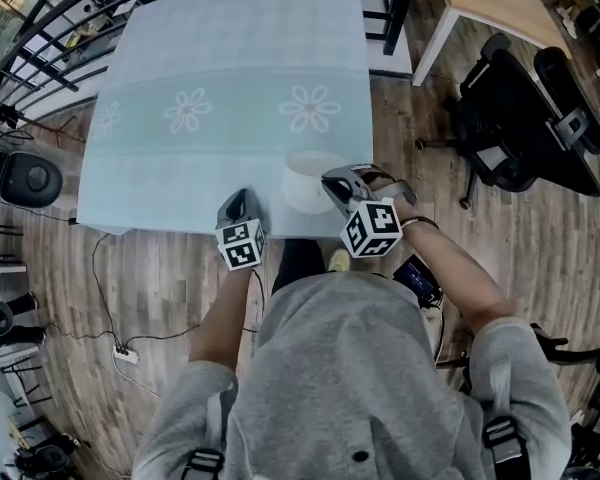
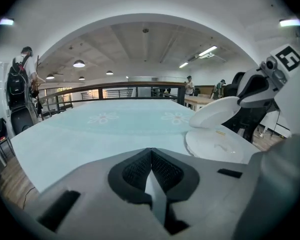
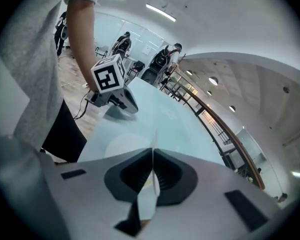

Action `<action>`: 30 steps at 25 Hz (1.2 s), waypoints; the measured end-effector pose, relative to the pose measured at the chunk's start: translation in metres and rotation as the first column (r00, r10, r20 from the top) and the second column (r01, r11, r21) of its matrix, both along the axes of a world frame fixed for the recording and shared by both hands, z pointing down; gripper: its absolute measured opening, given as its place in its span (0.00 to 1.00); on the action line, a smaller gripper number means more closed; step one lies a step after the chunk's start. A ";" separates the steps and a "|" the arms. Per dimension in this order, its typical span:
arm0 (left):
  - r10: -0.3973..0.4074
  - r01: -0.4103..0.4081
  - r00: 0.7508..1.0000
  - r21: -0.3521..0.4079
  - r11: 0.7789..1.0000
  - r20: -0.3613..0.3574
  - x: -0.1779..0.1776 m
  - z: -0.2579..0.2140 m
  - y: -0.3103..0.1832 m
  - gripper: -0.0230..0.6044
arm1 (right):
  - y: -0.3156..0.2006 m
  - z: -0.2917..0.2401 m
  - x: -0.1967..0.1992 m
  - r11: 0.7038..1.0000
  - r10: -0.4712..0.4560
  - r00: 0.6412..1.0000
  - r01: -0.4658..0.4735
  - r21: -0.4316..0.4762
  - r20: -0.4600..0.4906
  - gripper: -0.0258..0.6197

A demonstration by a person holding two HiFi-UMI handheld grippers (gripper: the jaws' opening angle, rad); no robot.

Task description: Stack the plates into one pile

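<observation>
The right hand-held gripper (image 3: 152, 158) pinches a white plate (image 2: 215, 113) by its rim, tilted just above a second plate (image 2: 220, 146) lying flat on the counter (image 2: 90, 134). The left hand-held gripper (image 2: 151, 160) is pressed together and empty. The plates are likely stiff, smooth and breakable — the rim seems the sensible hold.

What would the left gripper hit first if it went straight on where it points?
Probably bare tablecloth: the left gripper slants down at it. The lying plate and the held plate are off to the right, though depth is unclear.
</observation>
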State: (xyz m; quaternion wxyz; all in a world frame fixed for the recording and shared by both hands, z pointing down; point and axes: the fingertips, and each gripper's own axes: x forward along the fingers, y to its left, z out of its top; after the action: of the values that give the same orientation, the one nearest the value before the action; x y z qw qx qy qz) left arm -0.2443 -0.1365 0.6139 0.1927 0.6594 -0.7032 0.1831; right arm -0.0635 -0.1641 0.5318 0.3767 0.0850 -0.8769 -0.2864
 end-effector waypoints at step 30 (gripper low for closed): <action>0.045 -0.030 0.993 0.133 0.991 -0.111 -0.017 -0.087 0.211 0.07 | 0.100 -0.032 0.020 0.823 0.503 0.829 -0.373 -0.429 0.243 0.09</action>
State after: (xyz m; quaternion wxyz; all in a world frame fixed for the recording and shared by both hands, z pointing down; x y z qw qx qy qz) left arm -0.2616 0.0741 0.5270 0.1855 0.6933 -0.6889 0.1023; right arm -0.0434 -0.0640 0.5002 0.2822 0.2651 -0.9220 -0.0038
